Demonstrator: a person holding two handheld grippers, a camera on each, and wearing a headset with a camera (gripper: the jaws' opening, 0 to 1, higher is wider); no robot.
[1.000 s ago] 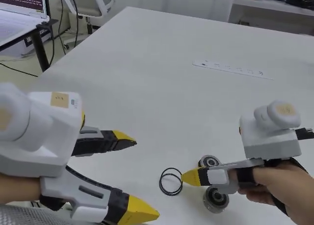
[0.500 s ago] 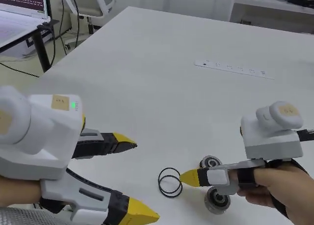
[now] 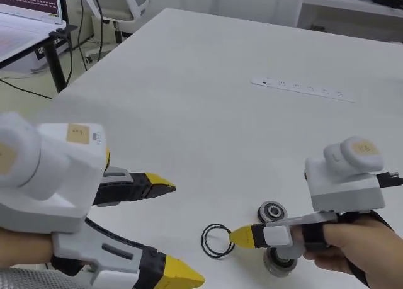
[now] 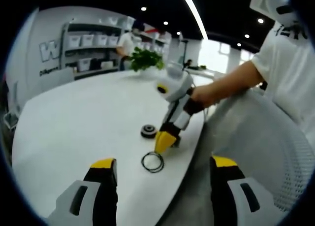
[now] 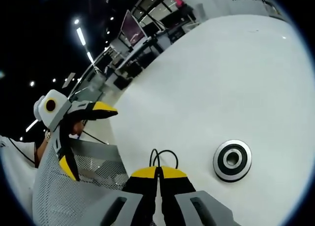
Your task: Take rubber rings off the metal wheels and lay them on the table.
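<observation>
Two yellow-tipped jaws of the right gripper [image 5: 158, 171] are pressed together with no gap that we can see. Their shared tip sits right at the edge of the rubber rings [image 5: 164, 158]. We cannot tell whether a strand of ring is caught between them or only touched. The rings look to us like two thin black loops. They overlap one another and lie flat on the white worktop [image 3: 208, 100], off the wheels.

Just beside the shut jaws, on their right in the right gripper view, a metal wheel [image 5: 232, 160] lies flat on the worktop, apart from the rings. From the head view we see a second metal wheel [image 3: 277, 262] partly hidden under the right gripper's body, nearer to us than the first. A hand [image 3: 356, 248] wraps the right gripper's grip at the near right edge of the worktop.

On the other side, the left gripper [image 3: 184, 233] has its jaws spread wide with nothing between them. It is held left of the rings and touches neither them nor the wheels. In the left gripper view the rings lie ahead of it, with the right gripper's yellow tip against them.

Farther back, a white power strip [image 3: 302, 89] lies on the worktop, well apart from everything else.
</observation>
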